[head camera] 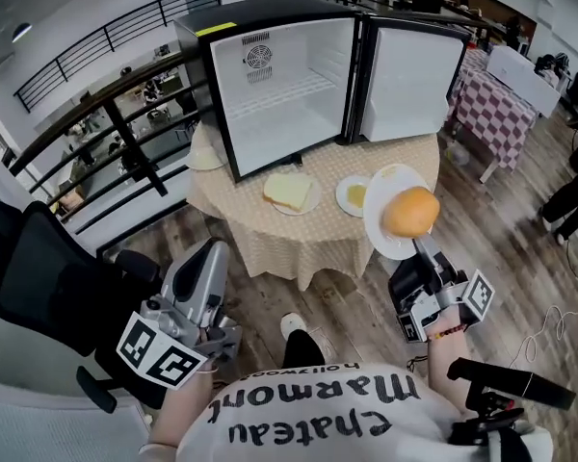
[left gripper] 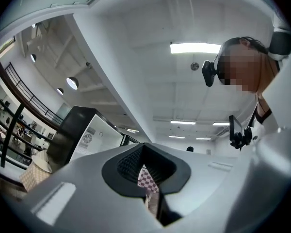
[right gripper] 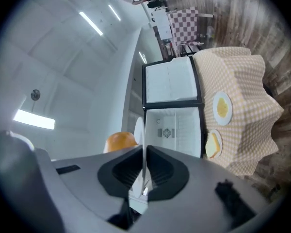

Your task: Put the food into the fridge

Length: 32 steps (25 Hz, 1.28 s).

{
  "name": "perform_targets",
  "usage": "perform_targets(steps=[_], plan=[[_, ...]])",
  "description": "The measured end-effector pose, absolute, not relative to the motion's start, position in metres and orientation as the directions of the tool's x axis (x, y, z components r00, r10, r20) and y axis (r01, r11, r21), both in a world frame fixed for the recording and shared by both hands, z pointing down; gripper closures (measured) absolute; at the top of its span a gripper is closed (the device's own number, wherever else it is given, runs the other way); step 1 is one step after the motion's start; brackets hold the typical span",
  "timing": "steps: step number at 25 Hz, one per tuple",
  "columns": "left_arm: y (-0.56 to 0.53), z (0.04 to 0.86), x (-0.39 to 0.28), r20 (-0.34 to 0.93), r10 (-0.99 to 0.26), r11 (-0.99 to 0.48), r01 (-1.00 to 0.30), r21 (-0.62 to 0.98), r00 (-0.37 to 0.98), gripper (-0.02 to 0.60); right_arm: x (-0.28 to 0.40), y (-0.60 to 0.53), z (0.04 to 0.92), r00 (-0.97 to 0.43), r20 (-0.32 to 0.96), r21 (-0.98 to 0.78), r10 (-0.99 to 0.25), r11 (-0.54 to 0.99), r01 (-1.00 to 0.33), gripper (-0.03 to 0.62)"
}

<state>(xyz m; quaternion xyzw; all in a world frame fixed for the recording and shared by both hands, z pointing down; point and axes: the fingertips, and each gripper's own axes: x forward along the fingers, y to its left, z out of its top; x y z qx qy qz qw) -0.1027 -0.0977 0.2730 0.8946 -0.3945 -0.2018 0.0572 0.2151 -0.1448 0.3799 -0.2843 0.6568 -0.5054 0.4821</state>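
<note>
A mini fridge [head camera: 289,85] stands with its door wide open on a round table with a beige checked cloth [head camera: 299,239]. In front of it lie a plate with a sandwich [head camera: 291,193] and a plate with a fried egg [head camera: 354,195]. My right gripper [head camera: 419,248] is shut on the rim of a white plate [head camera: 390,229] that carries an orange bun [head camera: 410,212], held up off the table's right edge. In the right gripper view the plate's rim [right gripper: 143,144] sits edge-on between the pads, the bun [right gripper: 120,141] to its left. My left gripper [head camera: 215,248] is low at the left, shut and empty.
A black office chair [head camera: 39,268] stands at the left beside a black railing [head camera: 106,114]. Another white plate [head camera: 204,152] lies left of the fridge. At the back right stand a table with a red checked cloth [head camera: 496,104] and a person [head camera: 573,186].
</note>
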Motion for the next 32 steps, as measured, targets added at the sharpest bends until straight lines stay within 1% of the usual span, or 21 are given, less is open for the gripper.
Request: perform_targets(steps=[6,9,12,16,20,22,25,26,32], plan=[[-0.185,0.272,-0.104,-0.309,-0.686,-0.728,-0.621,0.29,0.659,0.575,0.198,-0.233,0.362,-0.376,-0.338,-0.94,-0.863,0.327,0.096,0.563],[-0.239,0.271,-0.105,-0.284,-0.688,-0.726,-0.628,0.281,0.668,0.575,0.191,-0.284,0.357,-0.387,-0.321,-0.946,-0.864,0.316,0.08,0.563],[-0.283,0.272,-0.11,-0.266,-0.687,-0.727,-0.626,0.283,0.677,0.575,0.187,-0.328,0.356,-0.378,-0.304,-0.952,-0.874,0.291,0.093,0.563],[-0.329,0.27,-0.125,-0.265,-0.687,-0.727,-0.639,0.25,0.677,0.575,0.177,-0.382,0.356,-0.378,-0.271,-0.962,-0.885,0.261,0.08,0.563],[-0.366,0.277,-0.142,-0.259,-0.705,-0.71,-0.655,0.259,0.661,0.575,0.168,-0.426,0.367,-0.368,-0.226,-0.974,-0.902,0.211,0.081,0.564],[-0.379,0.283,-0.149,-0.244,-0.717,-0.697,-0.664,0.269,0.653,0.575,0.164,-0.443,0.373,-0.375,-0.184,-0.982,-0.908,0.183,0.037,0.563],[-0.389,0.289,-0.165,-0.217,-0.746,-0.666,-0.694,0.275,0.63,0.575,0.162,-0.468,0.385,-0.389,-0.095,-0.982,-0.916,0.15,-0.114,0.563],[-0.391,0.29,-0.171,-0.213,-0.754,-0.656,-0.703,0.274,0.621,0.575,0.161,-0.479,0.388,-0.384,-0.075,-0.98,-0.92,0.14,-0.143,0.563],[-0.392,0.3,-0.206,-0.192,-0.808,-0.589,-0.76,0.275,0.557,0.575,0.149,-0.544,0.396,-0.339,-0.018,-0.981,-0.941,0.081,-0.174,0.563]])
